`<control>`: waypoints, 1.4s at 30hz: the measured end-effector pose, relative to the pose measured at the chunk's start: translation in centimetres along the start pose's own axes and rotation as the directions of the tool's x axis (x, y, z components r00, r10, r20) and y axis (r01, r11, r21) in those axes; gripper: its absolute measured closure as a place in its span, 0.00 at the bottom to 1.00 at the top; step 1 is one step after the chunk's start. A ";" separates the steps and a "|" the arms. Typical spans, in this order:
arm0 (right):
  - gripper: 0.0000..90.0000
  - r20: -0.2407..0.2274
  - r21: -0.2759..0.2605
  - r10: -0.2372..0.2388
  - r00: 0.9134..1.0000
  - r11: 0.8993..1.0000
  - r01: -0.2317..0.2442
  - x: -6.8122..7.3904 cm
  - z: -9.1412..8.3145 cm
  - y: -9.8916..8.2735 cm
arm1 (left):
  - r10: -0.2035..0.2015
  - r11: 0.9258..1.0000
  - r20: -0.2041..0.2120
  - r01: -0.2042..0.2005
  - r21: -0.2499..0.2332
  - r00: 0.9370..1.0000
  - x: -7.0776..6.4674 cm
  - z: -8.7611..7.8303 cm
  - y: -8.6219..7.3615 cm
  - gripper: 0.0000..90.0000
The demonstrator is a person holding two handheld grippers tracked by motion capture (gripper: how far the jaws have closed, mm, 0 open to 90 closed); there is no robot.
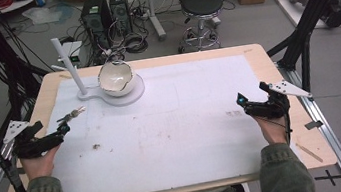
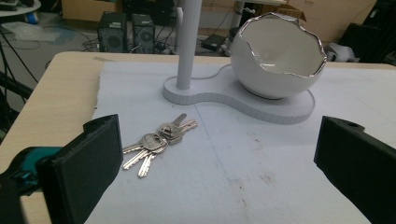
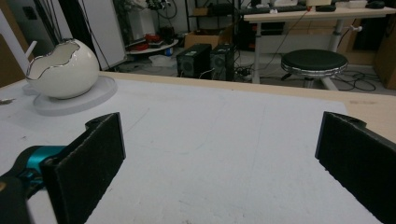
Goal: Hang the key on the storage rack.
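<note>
A bunch of silver keys (image 2: 159, 142) lies flat on the white mat, also seen as the keys (image 1: 72, 114) at the left in the high view. My left gripper (image 1: 62, 130) sits just short of them, open, its jaws wide apart and the keys lying ahead of the left jaw. A white eggshell-shaped bowl (image 1: 116, 78) with a jagged silver rim stands on a white stand base (image 1: 131, 98) beside an upright white post (image 1: 68, 65). The bowl (image 2: 279, 58) looks empty. My right gripper (image 1: 242, 101) rests open over the mat's right side, holding nothing.
The white mat (image 1: 173, 131) covers most of the wooden table (image 1: 293, 124). A small dark speck (image 1: 96, 147) lies on the mat near the left hand. A wooden stick (image 1: 309, 152) lies at the table's right front corner. A stool (image 1: 201, 6) and computer towers (image 1: 96, 13) stand behind the table.
</note>
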State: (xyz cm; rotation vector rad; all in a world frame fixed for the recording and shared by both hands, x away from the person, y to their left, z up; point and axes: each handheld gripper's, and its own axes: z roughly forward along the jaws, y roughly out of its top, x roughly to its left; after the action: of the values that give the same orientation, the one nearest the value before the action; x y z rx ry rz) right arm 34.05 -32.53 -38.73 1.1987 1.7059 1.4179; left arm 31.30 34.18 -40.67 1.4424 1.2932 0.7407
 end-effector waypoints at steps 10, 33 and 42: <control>0.00 -0.008 -0.001 0.000 1.000 1.000 0.000 0.0 -0.1 0.0 | 0.015 1.000 -0.006 -0.015 0.015 1.000 -0.1 0.1 -0.1 0.02; 0.00 0.001 0.030 0.009 1.000 1.000 -0.009 0.4 -0.3 -0.2 | 0.037 0.994 -0.032 -0.034 0.107 0.999 -0.7 1.0 0.1 0.02; 0.00 0.004 0.031 0.001 1.000 1.000 -0.001 0.3 -0.3 -0.3 | 0.077 0.984 -0.025 -0.072 0.161 0.997 -0.9 2.1 0.7 0.02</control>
State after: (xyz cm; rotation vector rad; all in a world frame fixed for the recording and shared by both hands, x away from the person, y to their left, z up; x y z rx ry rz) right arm 33.59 -32.36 -38.97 1.2188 1.7313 1.3938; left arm 33.29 32.78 -40.45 1.6211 1.3539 0.7239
